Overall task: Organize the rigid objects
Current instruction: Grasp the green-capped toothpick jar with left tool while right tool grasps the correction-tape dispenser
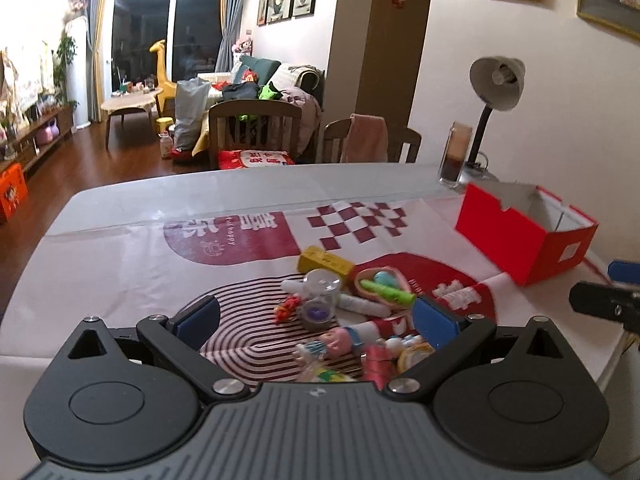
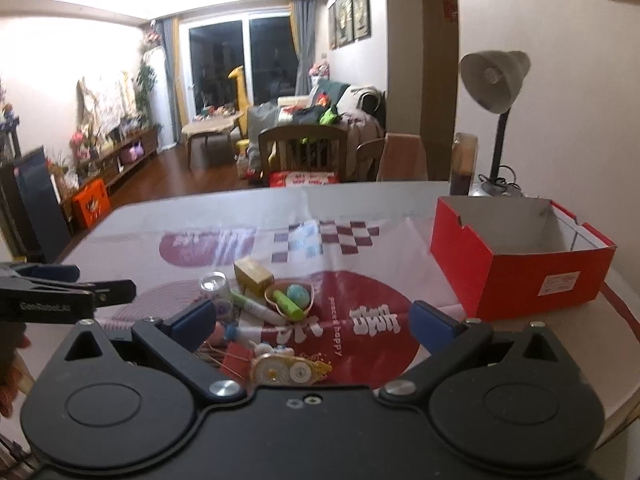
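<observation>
The left gripper point(image 1: 316, 324) hovers low over the worktop point(image 1: 120, 264), its blue-padded jaws spread wide with nothing between them. In the right wrist view it shows at the left edge as a black clamp-like tip point(image 2: 72, 288), beside a bit of the person's hand.

Just ahead of it, on the red-and-white printed cloth point(image 1: 248, 236), lies a loose heap of small rigid things. At the heap's left is a clear glass jar point(image 1: 320, 296) with something purple inside, lying on its side, and a small red trinket point(image 1: 286, 308) just beside it. Behind the jar sits a yellow box point(image 1: 326, 264). To the right of the jar a white tube point(image 1: 362, 305) lies flat, and a pink heart-shaped dish point(image 1: 380, 284) holds a green marker point(image 1: 386, 291) and a pale blue ball point(image 1: 384, 278). Nearer the camera are a pink-headed figurine point(image 1: 340, 340), a red clip point(image 2: 236, 360) and a yellow correction-tape dispenser point(image 2: 280, 370), all close together; some touch, though the blur hides exactly which.

The right gripper point(image 2: 316, 324) also has its jaws wide apart and empty, hovering over the near edge of the heap.

Farther right, well apart from the heap, an open red cardboard box point(image 2: 516, 268) stands on the worktop. Behind it stand a dark-filled glass point(image 2: 464, 160) and a grey desk lamp point(image 2: 494, 80).
</observation>
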`<state>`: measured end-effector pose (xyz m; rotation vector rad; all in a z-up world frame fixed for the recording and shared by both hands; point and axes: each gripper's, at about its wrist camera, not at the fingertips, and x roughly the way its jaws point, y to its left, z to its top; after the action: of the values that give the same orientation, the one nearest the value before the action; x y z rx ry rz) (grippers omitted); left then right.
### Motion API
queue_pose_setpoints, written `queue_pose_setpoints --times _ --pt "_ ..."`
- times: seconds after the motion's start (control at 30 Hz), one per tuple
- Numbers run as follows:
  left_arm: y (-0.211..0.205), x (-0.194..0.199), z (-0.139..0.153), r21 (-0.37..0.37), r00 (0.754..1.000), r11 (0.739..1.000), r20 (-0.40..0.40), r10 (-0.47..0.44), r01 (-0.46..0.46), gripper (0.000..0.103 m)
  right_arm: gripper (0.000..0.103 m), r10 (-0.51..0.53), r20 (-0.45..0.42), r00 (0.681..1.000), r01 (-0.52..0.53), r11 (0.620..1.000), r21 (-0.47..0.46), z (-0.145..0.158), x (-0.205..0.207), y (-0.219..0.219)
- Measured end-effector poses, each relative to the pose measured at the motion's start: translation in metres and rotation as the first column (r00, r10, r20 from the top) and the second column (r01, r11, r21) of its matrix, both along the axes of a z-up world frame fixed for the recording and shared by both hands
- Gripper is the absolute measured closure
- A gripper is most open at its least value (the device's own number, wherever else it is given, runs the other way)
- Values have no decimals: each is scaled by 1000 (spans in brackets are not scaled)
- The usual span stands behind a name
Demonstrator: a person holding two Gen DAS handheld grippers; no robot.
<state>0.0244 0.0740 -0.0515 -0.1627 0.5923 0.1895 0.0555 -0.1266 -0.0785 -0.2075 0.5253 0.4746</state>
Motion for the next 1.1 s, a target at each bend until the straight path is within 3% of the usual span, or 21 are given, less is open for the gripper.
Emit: queue_pose_setpoints --times 0.13,0.37,0.6,0.67,0.87,1.0,1.1 --pt "4 3 -17 -39 999 999 -33 -23 22 0 2 34 -17 999 -34 999 -29 -17 12 3" --pt "-8 12 -40 6 996 998 -56 -64 64 0 6 130 -83 988 -137 987 -89 -47 39 12" --pt "-19 30 -72 23 988 993 -111 -109 112 0 10 266 -153 952 -292 939 -181 -79 63 25" --pt "-21 34 -77 33 986 992 -119 -119 123 0 11 304 -171 937 -337 917 -215 -89 69 29" --pt "-21 46 -95 73 973 980 -156 -170 183 0 13 459 -231 858 -512 801 -311 -113 77 43" --pt "-17 50 -105 62 966 977 -174 -191 204 0 17 539 -254 803 -596 716 -363 -124 78 53" --pt "-20 52 -109 62 961 974 -186 -202 217 0 22 569 -276 774 -632 674 -382 -132 81 55"
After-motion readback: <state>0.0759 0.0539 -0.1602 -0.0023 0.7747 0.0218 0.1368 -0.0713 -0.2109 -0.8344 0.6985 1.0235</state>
